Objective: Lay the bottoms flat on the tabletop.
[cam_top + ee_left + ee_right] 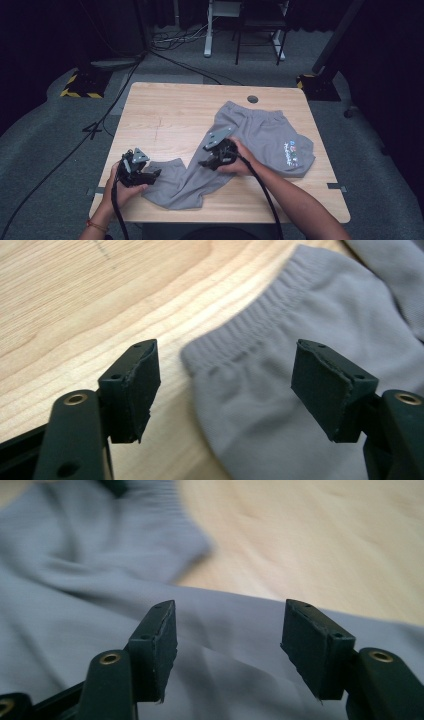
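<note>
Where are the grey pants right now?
In the high view the grey pants lie across the right half of the wooden table, one leg cuff beside the left gripper.

Light wooden table (pixel 165 115) with a round grommet hole (pixel 252 99); grey carpet (pixel 45 140), black floor cables (pixel 95 125).

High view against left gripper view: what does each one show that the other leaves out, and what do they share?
High view: the whole grey sweatpants with a small colourful print near the hip, the right gripper over a leg, both hands, and the floor around the table.

Left gripper view: the left gripper close up, jaws open with nothing between the pads, and the ribbing of the elastic cuff.

Shared: grey fabric lying on light wood.
</note>
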The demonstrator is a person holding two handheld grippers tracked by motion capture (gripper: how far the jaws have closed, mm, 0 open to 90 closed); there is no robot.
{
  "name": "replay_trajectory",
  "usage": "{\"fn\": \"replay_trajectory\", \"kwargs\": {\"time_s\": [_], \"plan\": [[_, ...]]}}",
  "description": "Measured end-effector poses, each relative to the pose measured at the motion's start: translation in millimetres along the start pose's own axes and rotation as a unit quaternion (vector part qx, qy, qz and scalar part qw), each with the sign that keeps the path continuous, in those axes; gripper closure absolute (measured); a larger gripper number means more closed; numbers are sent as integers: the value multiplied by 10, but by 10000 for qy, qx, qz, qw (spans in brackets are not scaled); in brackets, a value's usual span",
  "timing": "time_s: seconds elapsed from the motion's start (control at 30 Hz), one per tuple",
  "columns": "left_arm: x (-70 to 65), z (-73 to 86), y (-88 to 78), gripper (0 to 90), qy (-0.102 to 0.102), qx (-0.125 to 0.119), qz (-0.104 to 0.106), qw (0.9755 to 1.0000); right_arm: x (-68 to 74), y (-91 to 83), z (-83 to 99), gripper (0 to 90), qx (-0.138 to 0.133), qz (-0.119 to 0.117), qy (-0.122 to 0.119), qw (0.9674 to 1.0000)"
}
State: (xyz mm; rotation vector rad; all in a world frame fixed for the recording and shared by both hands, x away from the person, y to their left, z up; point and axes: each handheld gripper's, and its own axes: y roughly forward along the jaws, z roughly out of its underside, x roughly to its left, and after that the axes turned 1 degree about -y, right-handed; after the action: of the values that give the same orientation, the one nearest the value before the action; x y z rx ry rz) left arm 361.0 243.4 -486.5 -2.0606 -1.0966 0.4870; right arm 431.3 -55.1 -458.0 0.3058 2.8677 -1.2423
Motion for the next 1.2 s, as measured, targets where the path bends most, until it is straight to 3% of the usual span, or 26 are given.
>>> {"fn": "replay_trajectory", "kwargs": {"time_s": [0.07,0.1,0.23,0.27,0.33,0.37,0.4,0.43,0.53,0.6,0.67,0.7,0.73,0.8,0.83,0.87,0.9,0.93,0.97,1.0,1.03,1.07,1.1,1.13,1.2], "plan": [[9,2,33,297,59,76,-48,9999,134,103,-68,388,-12,-242,-171,9996],[11,4,50,305,123,139,-74,9998,251,199,-124,386,20,-471,-281,9985],[14,18,54,353,141,79,42,9999,370,320,-162,388,149,-684,-458,9965],[22,22,45,480,175,90,219,9996,403,385,-141,452,257,-744,-482,9957],[16,31,46,485,181,43,294,9994,412,413,-121,475,342,-739,-522,9953],[20,31,44,501,165,53,361,9992,412,422,-103,535,329,-778,-446,9954],[25,35,45,576,180,37,447,9988,398,410,-87,674,264,-893,-390,9949],[26,36,42,576,202,32,457,9987,398,410,-87,674,264,-893,-390,9949],[28,37,29,674,277,41,499,9984,470,330,-82,890,275,-646,-773,9945],[33,37,20,685,253,64,443,9987,480,300,-74,894,256,-626,-811,9944],[39,33,11,706,261,84,371,9989,478,206,-70,895,135,-458,-816,9955],[43,31,7,710,242,115,392,9989,420,41,-88,897,-170,-264,-741,9968],[44,29,2,710,254,122,374,9989,420,41,-88,897,-170,-264,-741,9968],[51,24,-10,718,306,125,345,9989,320,-169,-120,897,-523,68,-587,9969],[47,25,-13,717,231,121,365,9990,257,-277,-132,897,-692,259,-478,9961],[50,22,-15,717,210,141,390,9989,185,-381,-136,897,-840,449,-371,9948],[53,20,-13,706,227,164,403,9988,35,-558,-119,897,-1037,905,-131,9904],[51,18,-7,706,213,177,422,9987,35,-558,-119,897,-1037,905,-131,9904],[48,15,-3,705,199,181,458,9986,-49,-629,-94,897,-1107,1065,24,9881],[45,11,-3,697,193,158,486,9985,-208,-732,-22,898,-1126,1402,244,9834],[45,3,-5,697,172,139,524,9984,-208,-732,-22,898,-1126,1402,244,9834],[44,-7,-4,668,115,95,594,9981,-365,-791,79,897,-1110,1564,553,9799],[38,-17,-8,668,102,95,646,9978,-365,-791,79,897,-1110,1564,553,9799],[31,-28,-3,660,111,43,685,9976,-433,-802,128,897,-1060,1697,655,9776],[20,-62,0,572,70,-54,737,9972,-564,-812,226,897,-994,1869,884,9733]]}}
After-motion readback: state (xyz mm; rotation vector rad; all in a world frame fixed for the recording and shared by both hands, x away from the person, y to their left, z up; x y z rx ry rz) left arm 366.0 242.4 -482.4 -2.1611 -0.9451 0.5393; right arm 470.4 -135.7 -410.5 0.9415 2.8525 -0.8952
